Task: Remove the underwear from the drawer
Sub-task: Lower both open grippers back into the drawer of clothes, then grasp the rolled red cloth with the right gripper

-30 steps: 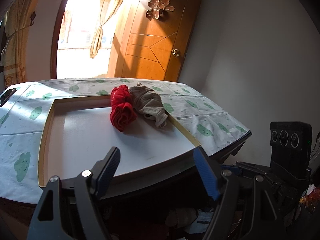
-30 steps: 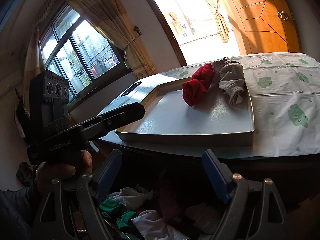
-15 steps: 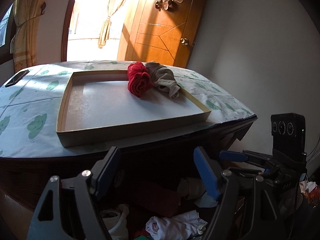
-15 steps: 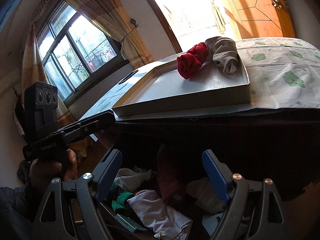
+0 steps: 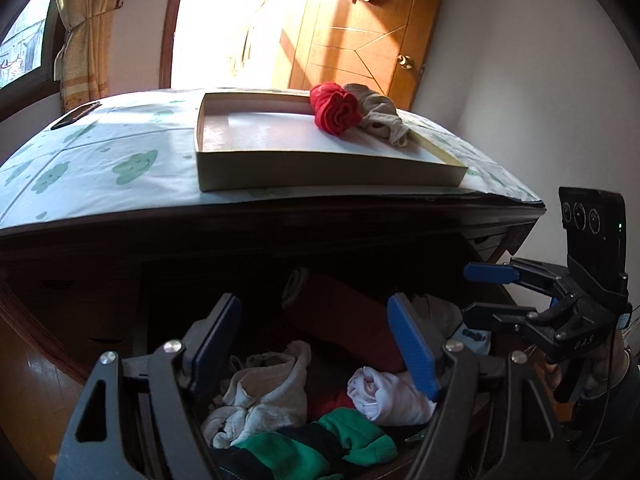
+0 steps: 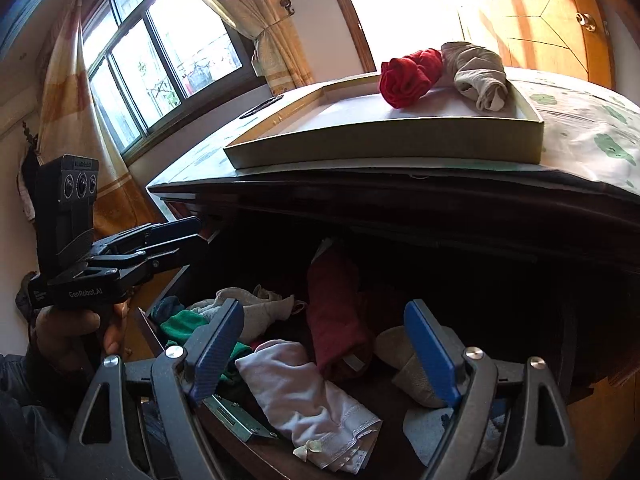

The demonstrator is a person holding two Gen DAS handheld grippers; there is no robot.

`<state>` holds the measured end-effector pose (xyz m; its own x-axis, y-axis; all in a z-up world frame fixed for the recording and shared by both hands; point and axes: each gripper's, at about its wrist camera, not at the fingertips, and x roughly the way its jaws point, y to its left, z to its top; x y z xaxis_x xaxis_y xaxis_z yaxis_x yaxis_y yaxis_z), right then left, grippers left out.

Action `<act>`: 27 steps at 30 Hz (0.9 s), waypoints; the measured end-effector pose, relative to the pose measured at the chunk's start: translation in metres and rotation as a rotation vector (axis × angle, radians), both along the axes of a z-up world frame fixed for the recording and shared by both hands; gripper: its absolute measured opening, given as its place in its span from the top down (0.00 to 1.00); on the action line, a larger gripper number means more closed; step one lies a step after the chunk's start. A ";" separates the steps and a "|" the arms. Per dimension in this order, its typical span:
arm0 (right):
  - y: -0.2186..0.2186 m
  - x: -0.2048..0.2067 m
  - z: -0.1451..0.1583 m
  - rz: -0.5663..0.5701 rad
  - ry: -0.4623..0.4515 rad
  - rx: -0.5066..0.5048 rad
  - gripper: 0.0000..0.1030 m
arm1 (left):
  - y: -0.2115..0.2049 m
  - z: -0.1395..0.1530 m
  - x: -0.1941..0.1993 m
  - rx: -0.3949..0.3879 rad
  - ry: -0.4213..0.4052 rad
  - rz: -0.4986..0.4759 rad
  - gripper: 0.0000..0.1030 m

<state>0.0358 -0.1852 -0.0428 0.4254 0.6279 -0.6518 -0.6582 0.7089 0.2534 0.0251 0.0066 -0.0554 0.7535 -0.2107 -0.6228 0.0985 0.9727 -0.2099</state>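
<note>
The open drawer [image 6: 256, 432] under the tabletop holds several pieces of underwear: a pale pink one [image 6: 304, 396], a dark red one [image 6: 336, 320], a beige one [image 5: 264, 396] and a green and black one [image 5: 312, 444]. My left gripper [image 5: 316, 340] is open and empty above the beige and pink pieces [image 5: 384, 396]. My right gripper [image 6: 324, 348] is open and empty above the pale pink and dark red pieces. A red piece [image 5: 336, 112] and a tan piece [image 5: 380, 120] lie in the cardboard tray [image 5: 320, 180] on top.
The tray sits on a white cloth with green cloud prints [image 5: 120, 168]. A dark phone [image 5: 76, 114] lies at the cloth's far left. A wooden door [image 5: 360, 48] and white wall stand behind. The tabletop's dark edge [image 6: 400, 188] overhangs the drawer.
Both grippers have dropped from tabletop height down to the open drawer. The underwear in the drawer has come into view between the fingers. Both stay open.
</note>
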 end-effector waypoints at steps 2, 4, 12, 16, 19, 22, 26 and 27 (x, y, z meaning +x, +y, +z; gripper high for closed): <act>0.011 0.003 -0.003 0.028 -0.013 -0.045 0.18 | 0.006 -0.004 -0.003 -0.002 0.008 0.015 0.25; 0.022 0.006 -0.006 0.044 -0.017 -0.089 0.18 | 0.012 -0.007 -0.003 -0.012 0.018 0.026 0.25; 0.061 0.019 -0.019 0.116 -0.040 -0.228 0.18 | 0.023 -0.019 -0.006 -0.022 0.050 0.044 0.22; 0.082 0.024 -0.026 0.172 -0.056 -0.322 0.18 | 0.029 -0.021 -0.006 -0.029 0.059 0.057 0.21; 0.097 0.025 -0.032 0.208 -0.072 -0.387 0.18 | 0.032 -0.020 -0.006 -0.034 0.059 0.065 0.21; 0.110 0.029 -0.042 0.236 -0.071 -0.451 0.18 | 0.035 -0.019 -0.006 -0.033 0.054 0.073 0.16; 0.122 0.035 -0.055 0.257 -0.056 -0.518 0.19 | 0.038 -0.018 -0.007 -0.036 0.054 0.082 0.14; 0.125 0.036 -0.056 0.260 -0.056 -0.529 0.19 | 0.039 -0.018 -0.007 -0.037 0.055 0.084 0.14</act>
